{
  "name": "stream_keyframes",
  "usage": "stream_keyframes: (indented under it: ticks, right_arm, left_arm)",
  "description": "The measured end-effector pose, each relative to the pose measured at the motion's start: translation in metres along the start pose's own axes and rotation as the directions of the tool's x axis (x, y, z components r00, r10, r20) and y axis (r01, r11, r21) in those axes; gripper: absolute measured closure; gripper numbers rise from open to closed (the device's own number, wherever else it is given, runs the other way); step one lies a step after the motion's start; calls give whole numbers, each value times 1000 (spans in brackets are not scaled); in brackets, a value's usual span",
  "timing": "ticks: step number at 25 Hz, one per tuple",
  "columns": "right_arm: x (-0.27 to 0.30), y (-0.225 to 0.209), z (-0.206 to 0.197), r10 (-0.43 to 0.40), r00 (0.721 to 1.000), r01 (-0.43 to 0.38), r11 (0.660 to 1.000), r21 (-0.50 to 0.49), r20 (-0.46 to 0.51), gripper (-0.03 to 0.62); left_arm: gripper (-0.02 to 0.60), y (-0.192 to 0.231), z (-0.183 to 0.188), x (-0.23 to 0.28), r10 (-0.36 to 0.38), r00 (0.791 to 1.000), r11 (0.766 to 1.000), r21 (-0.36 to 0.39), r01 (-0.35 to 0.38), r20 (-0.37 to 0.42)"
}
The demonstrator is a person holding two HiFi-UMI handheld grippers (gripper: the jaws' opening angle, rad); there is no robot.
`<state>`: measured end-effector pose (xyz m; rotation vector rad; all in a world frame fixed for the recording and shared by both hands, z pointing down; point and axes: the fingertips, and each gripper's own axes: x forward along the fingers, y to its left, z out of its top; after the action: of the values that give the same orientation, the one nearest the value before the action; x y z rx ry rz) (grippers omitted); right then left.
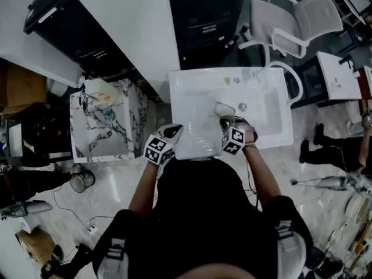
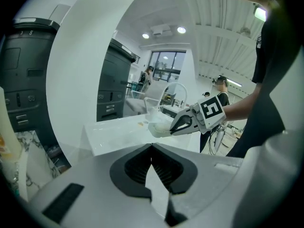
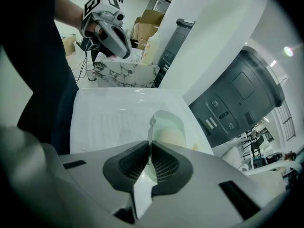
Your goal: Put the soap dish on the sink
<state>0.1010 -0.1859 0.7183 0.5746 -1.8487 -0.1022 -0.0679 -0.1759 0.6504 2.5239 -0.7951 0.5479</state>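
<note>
A white soap dish [image 1: 222, 109] with a cream bar of soap [image 3: 172, 136] in it hangs just above the white sink [image 1: 192, 86], near the basin's middle. My right gripper [image 1: 226, 121] is shut on the dish's near rim [image 3: 151, 125], which shows as a thin wall between the pads. The left gripper view shows the same dish [image 2: 159, 127] at the tip of the right gripper [image 2: 179, 125]. My left gripper [image 1: 173, 131] hovers at the sink's front left corner, shut with nothing in it, apart from the dish.
A drain hole [image 1: 242, 106] lies right of the dish, and two small items [image 1: 231, 81] sit at the sink's back rim. A marble-patterned cabinet [image 1: 110, 133] with a bottle [image 1: 97, 89] stands left of the sink. A white chair [image 1: 290, 22] is behind.
</note>
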Motion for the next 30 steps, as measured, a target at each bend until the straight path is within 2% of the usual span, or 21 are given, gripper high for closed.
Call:
stream_keyframes:
  ticks: [21, 30]
  right_arm:
    - [39, -12, 58, -64, 997, 61, 997, -56, -50, 583]
    - [53, -18, 64, -27, 998, 22, 996, -85, -50, 583]
  left_arm:
    - [581, 62, -19, -25, -90, 996, 996, 19, 91, -17]
    - [581, 74, -7, -20, -88, 996, 996, 28, 88, -17]
